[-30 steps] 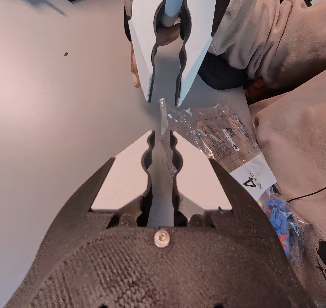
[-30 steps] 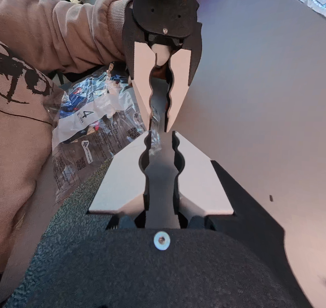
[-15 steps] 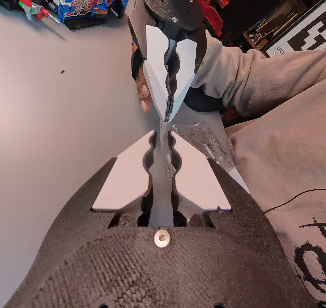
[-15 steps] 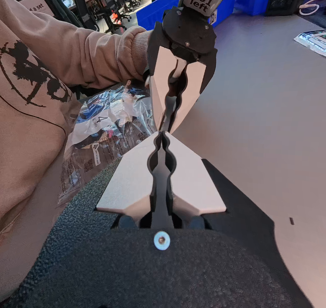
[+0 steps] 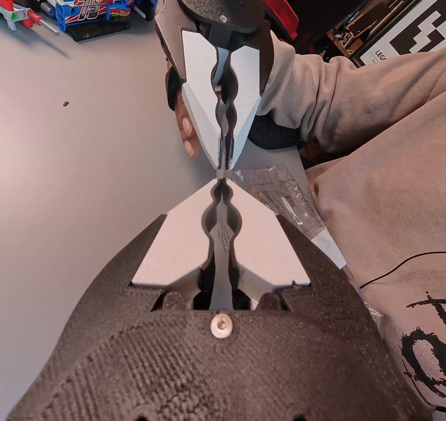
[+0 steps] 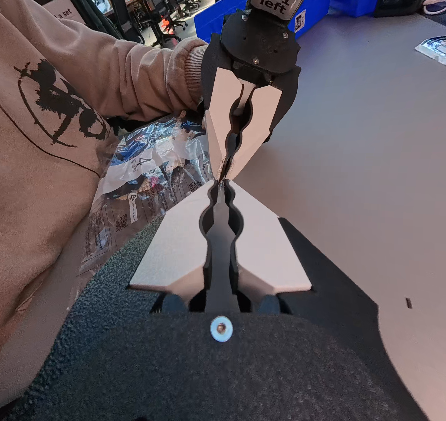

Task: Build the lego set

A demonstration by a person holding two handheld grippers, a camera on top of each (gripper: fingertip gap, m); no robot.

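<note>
I have both grippers pinched on the same top edge of the one clear parts bag [image 6: 144, 187], tip to tip. In the left wrist view my left gripper [image 5: 221, 180] is pressed together on the film at 12 o'clock, with the right gripper [image 5: 223, 167] facing it just beyond, also clamped on that edge. The bag's body trails off toward 3 o'clock there, lying against my sweatshirt [image 5: 386, 204] at the grey table's [image 5: 84, 168] near edge; its long axis runs across both grippers' line. Neither is nearer: both are touching it. I judge a tear comes next, pulling apart. Count: one bag, two grippers, one partly built race car [image 5: 96, 2] at 11 o'clock.
</note>
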